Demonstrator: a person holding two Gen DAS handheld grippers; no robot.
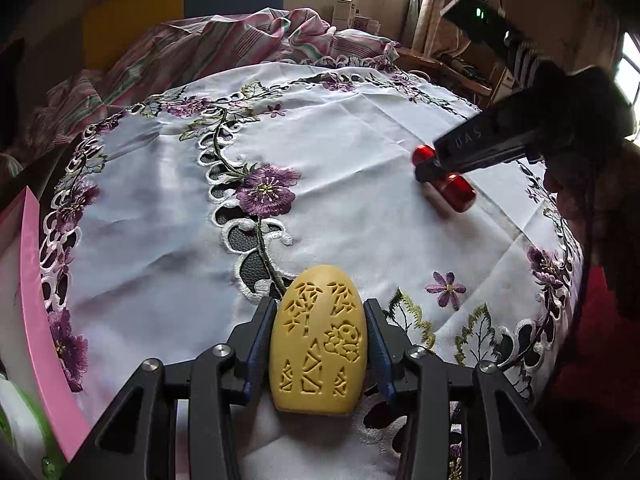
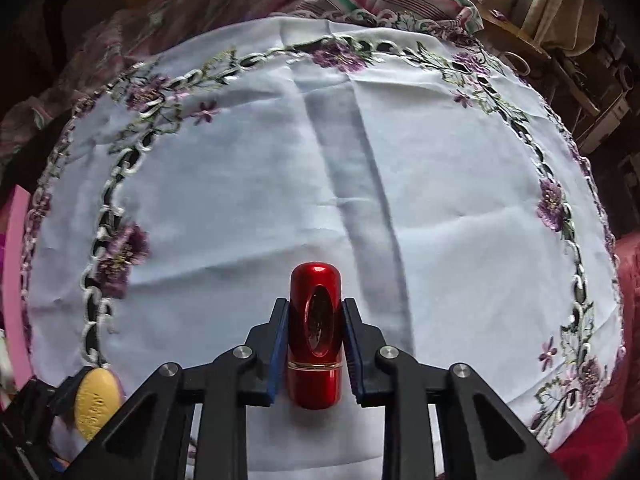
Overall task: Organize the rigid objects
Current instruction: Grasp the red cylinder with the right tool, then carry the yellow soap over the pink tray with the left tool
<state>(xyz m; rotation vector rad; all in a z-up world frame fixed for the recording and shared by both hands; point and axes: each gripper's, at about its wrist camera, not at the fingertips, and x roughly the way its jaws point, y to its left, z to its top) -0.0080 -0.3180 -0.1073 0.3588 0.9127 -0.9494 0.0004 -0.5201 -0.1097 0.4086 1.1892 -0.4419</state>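
A yellow egg-shaped block point(image 1: 320, 340) with carved cut-out patterns lies on the white embroidered tablecloth point(image 1: 352, 136). My left gripper point(image 1: 320, 305) is shut on it, and its blue pads press the block's two sides. To the far right, a glossy red capsule-shaped case point(image 1: 456, 192) with a gold ring lies on the cloth. My right gripper point(image 1: 430, 168) comes down over it. In the right wrist view the red case point(image 2: 315, 344) sits lengthwise between the blue pads, and the right gripper point(image 2: 315, 305) is shut on it. The yellow block point(image 2: 96, 404) shows at the lower left.
The round tablecloth has purple flower embroidery and a cut-out border point(image 2: 100, 240). A pink board point(image 1: 36, 300) stands at the left edge. Striped pink bedding point(image 1: 240, 40) lies behind the table. Red fabric point(image 2: 592, 440) is at the lower right, and shelves with clutter point(image 1: 472, 68) at the back right.
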